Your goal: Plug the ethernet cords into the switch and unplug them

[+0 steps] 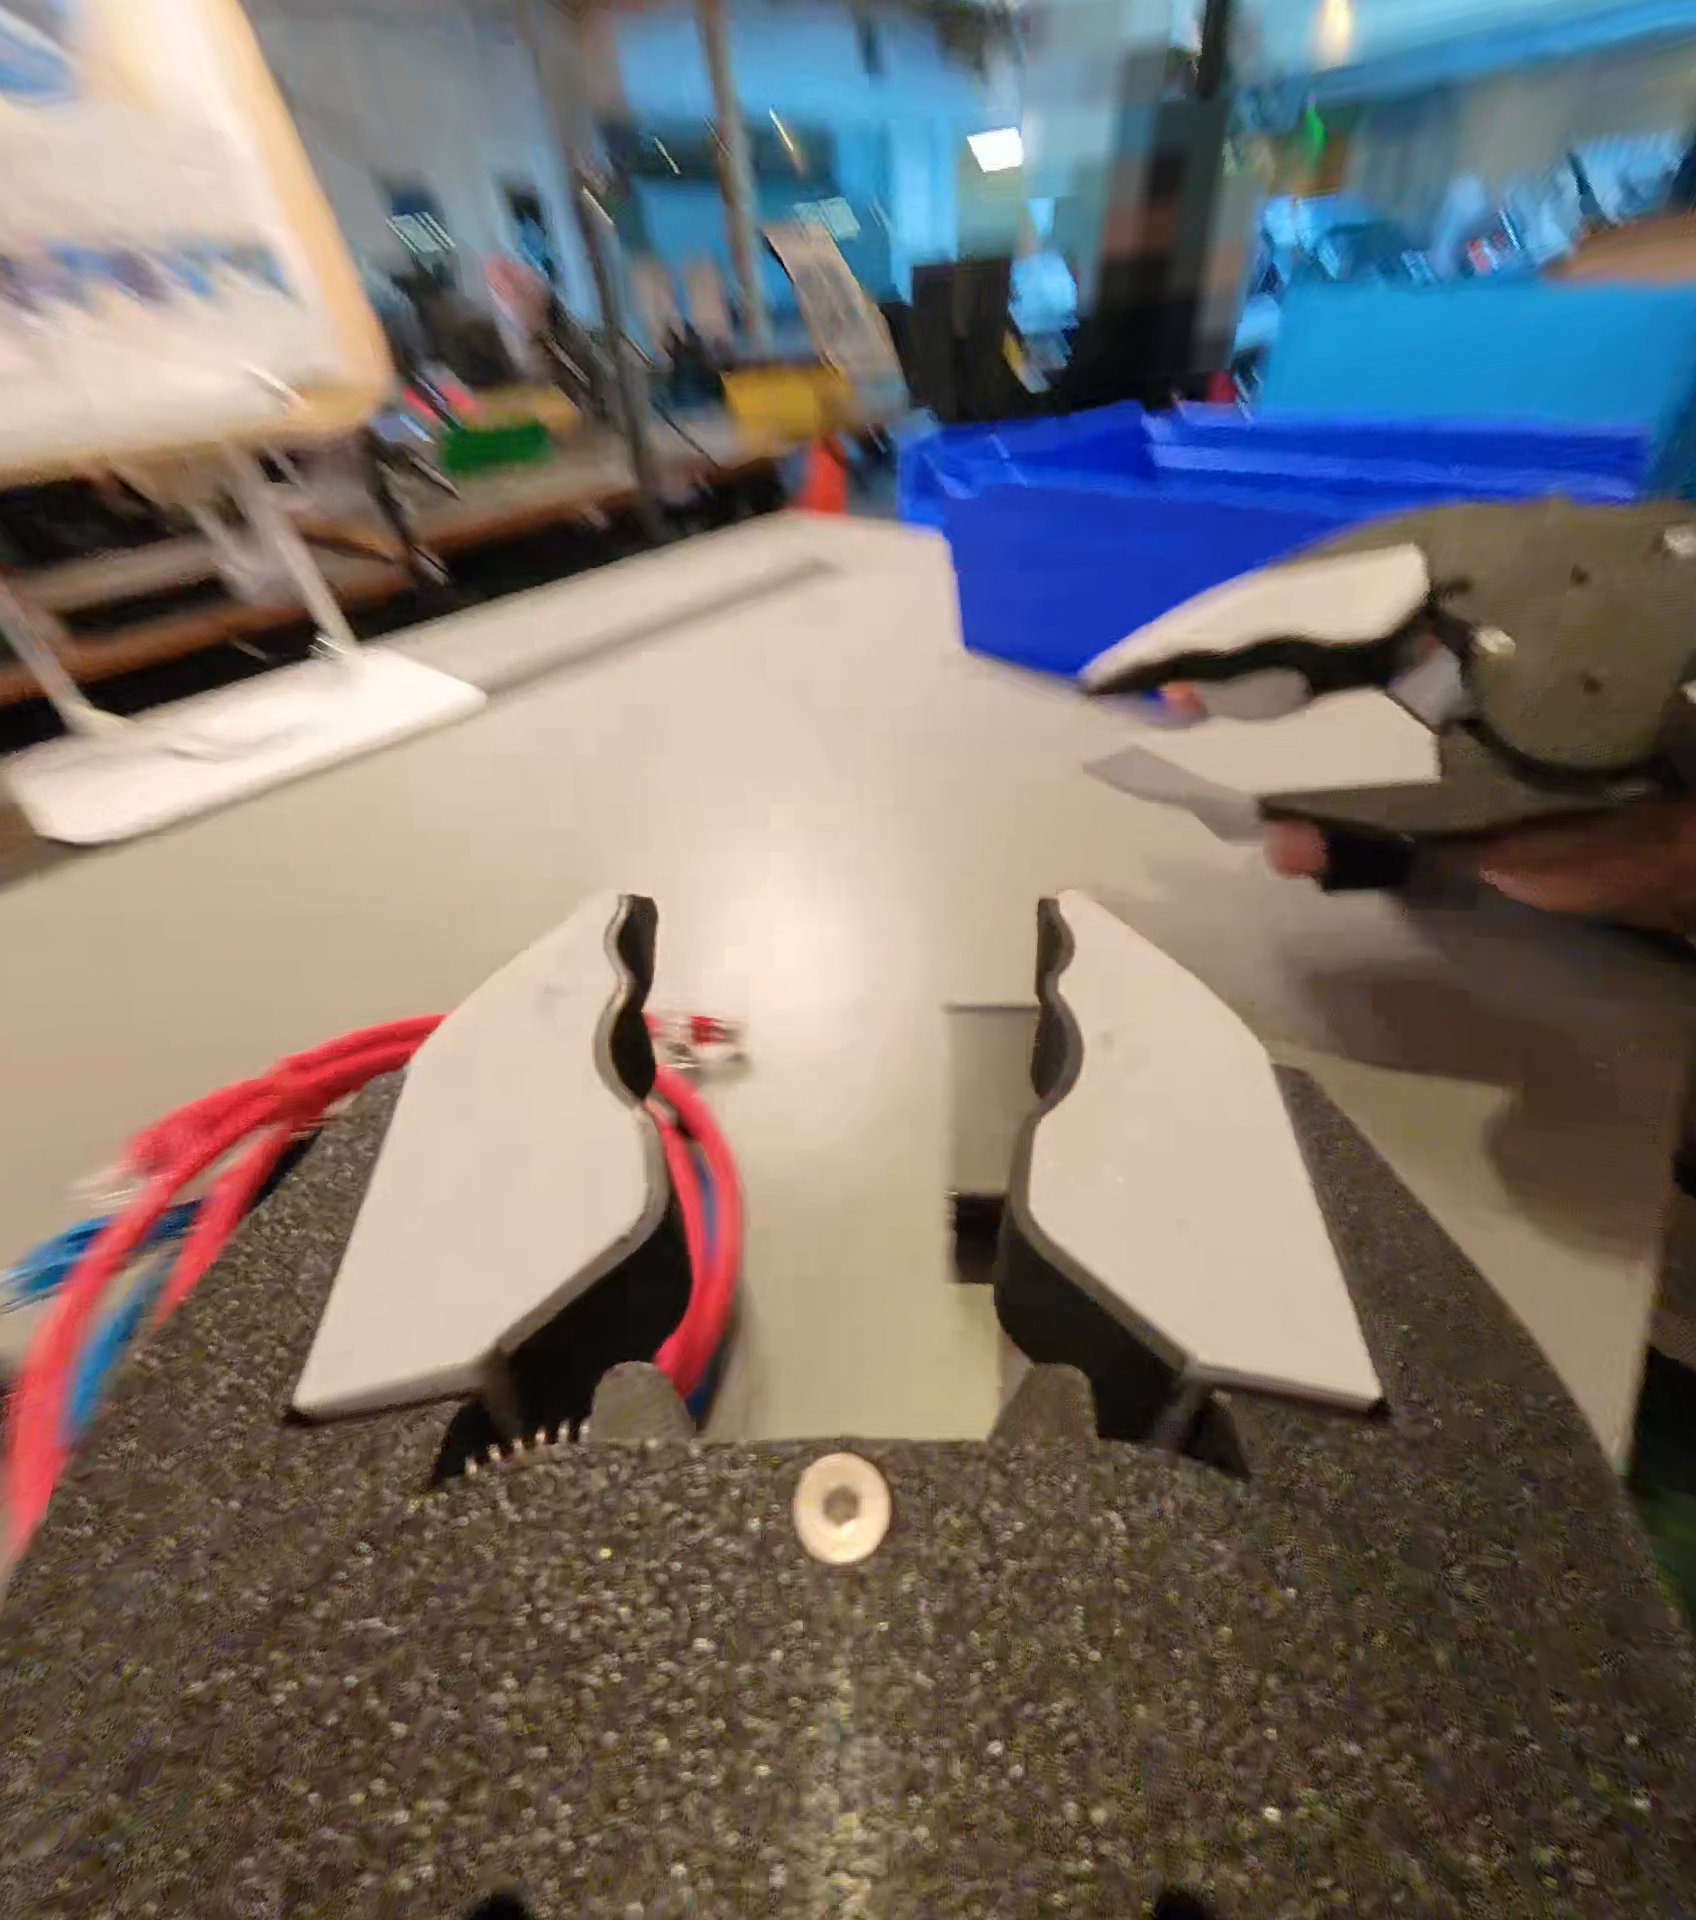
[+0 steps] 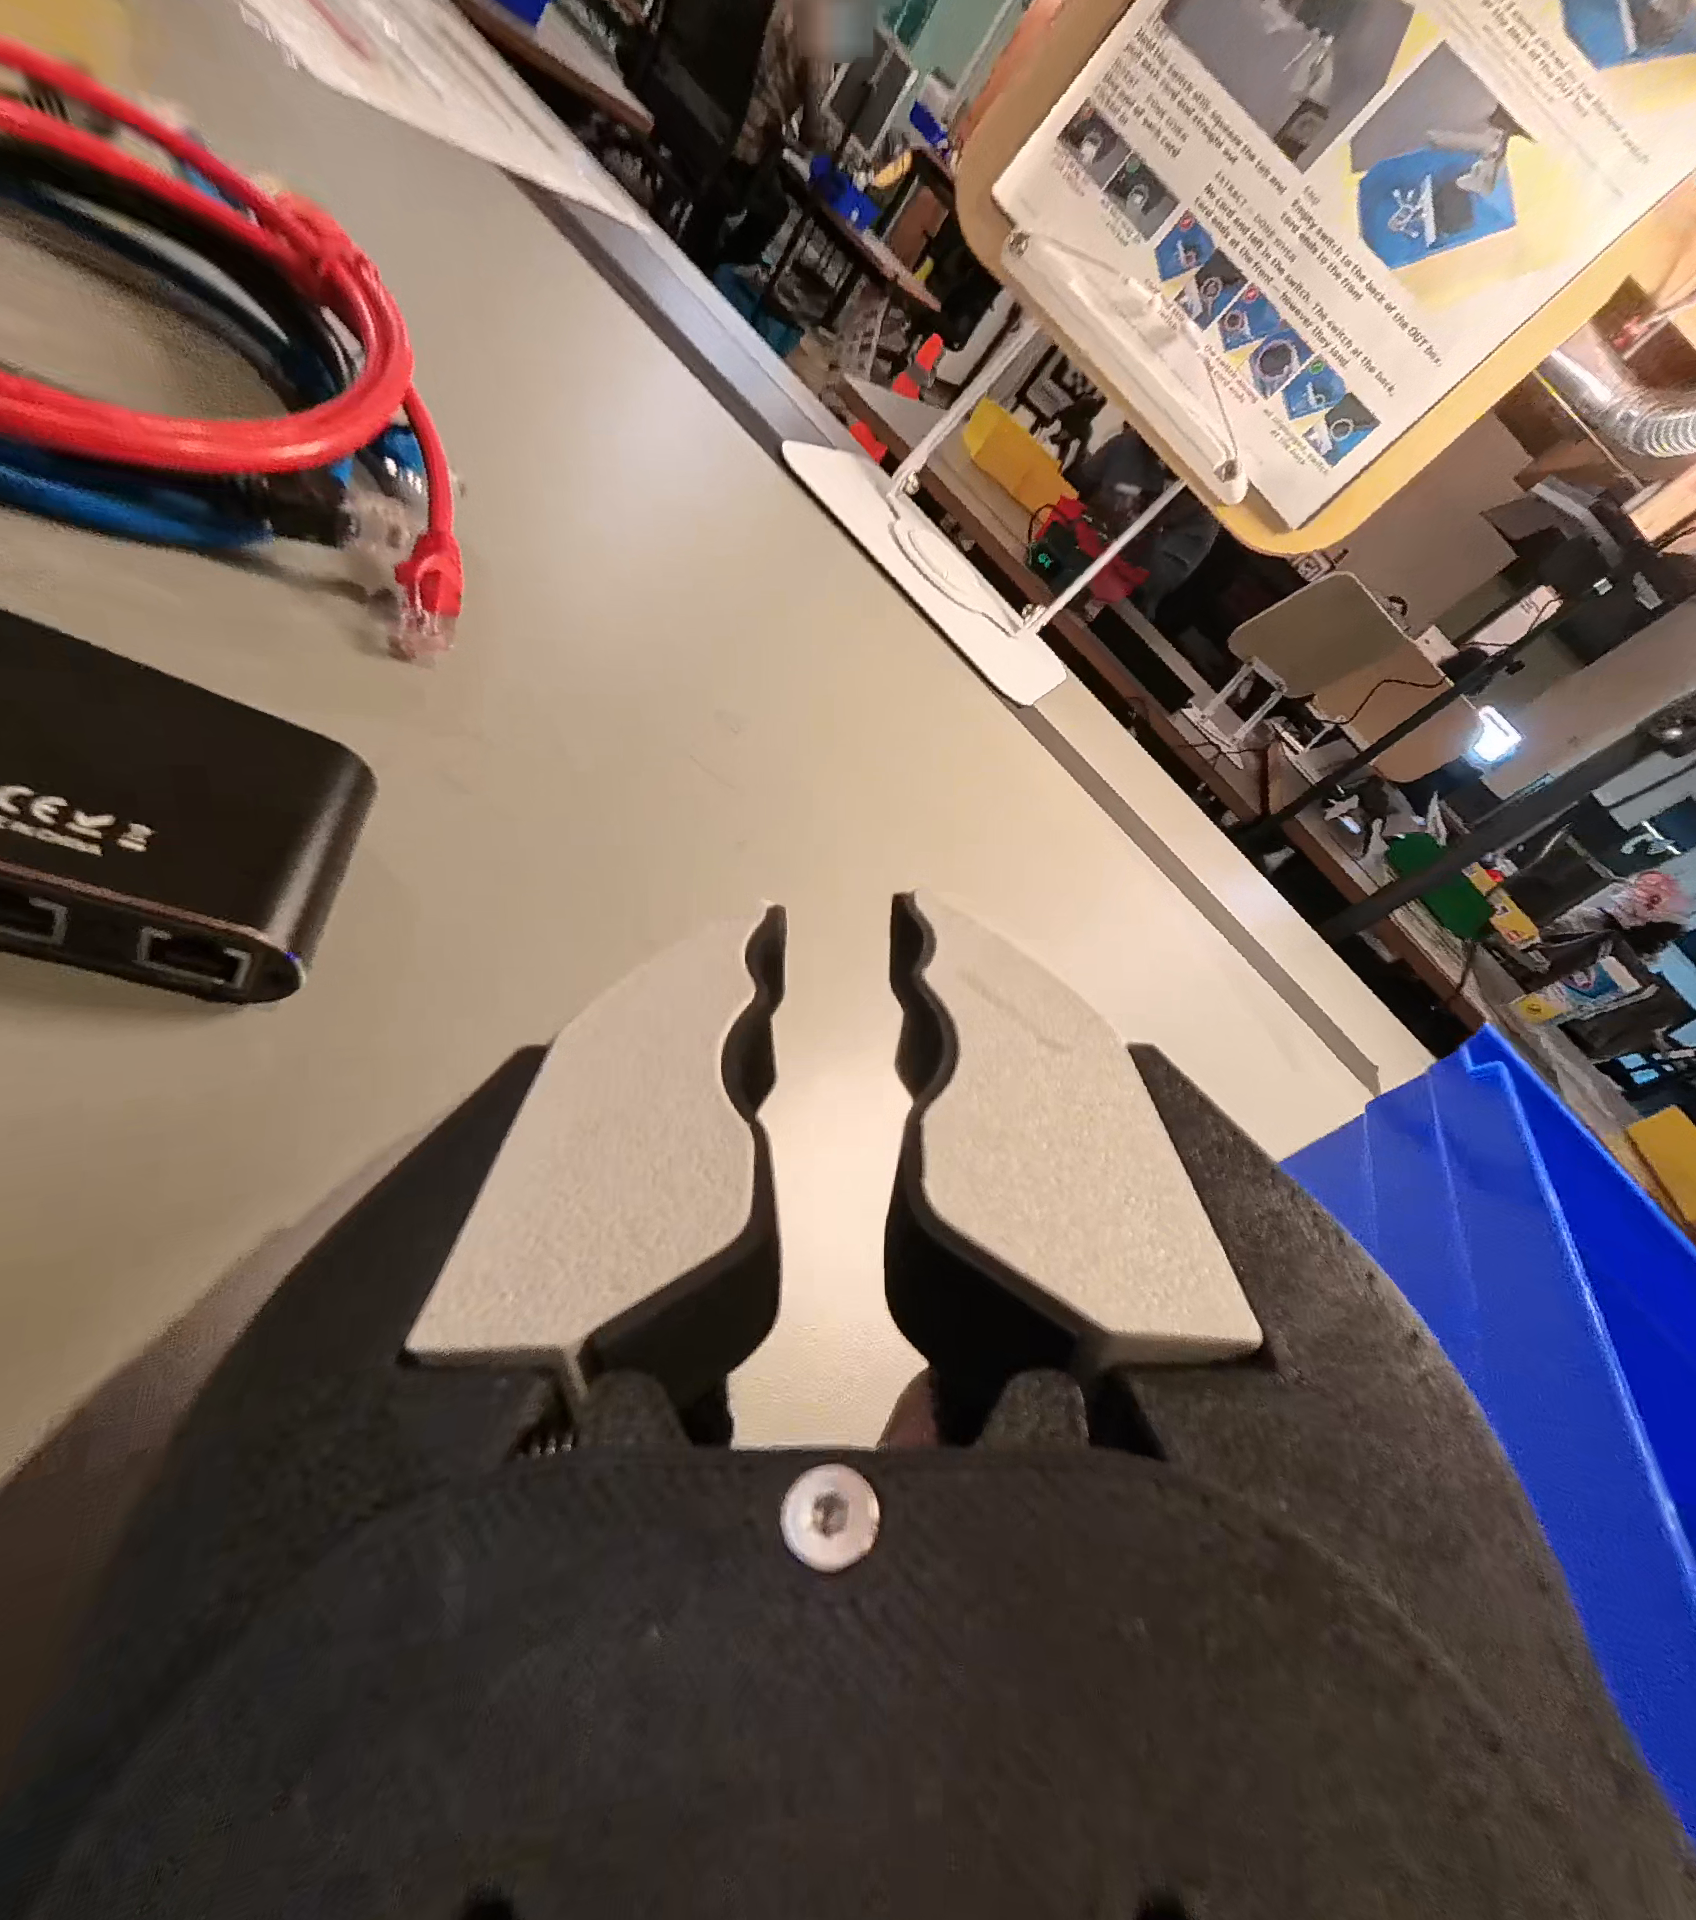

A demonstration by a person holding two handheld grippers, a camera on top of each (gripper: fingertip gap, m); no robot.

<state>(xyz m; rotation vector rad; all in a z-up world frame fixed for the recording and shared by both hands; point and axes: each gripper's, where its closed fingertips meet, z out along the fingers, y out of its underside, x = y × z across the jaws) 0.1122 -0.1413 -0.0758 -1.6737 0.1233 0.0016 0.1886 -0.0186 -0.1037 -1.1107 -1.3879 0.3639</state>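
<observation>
Fingers, left gripper [image 1: 844,914]: spread wide, nothing between them, hovering over the grey table [image 1: 719,748].
Ethernet cords [image 2: 200,343]: a loose coil of red and blue cords lying on the table, far left in the right wrist view; in the left wrist view the coil lies under and beside the left finger.
Red plug [image 2: 428,592]: a free cord end resting on the table, near the switch and not inserted.
Switch [image 2: 96,800]: a flat black box on the table just in front of the coil, two ports facing the camera, both empty.
Fingers, right gripper [image 2: 831,920]: parted by a narrow gap, gripping nothing, well apart from the switch and to its right.
Instruction board [image 2: 1343,208]: on a white stand at the table's far edge.
Blue bin [image 2: 1602,1299]: on the table at the right edge.
</observation>
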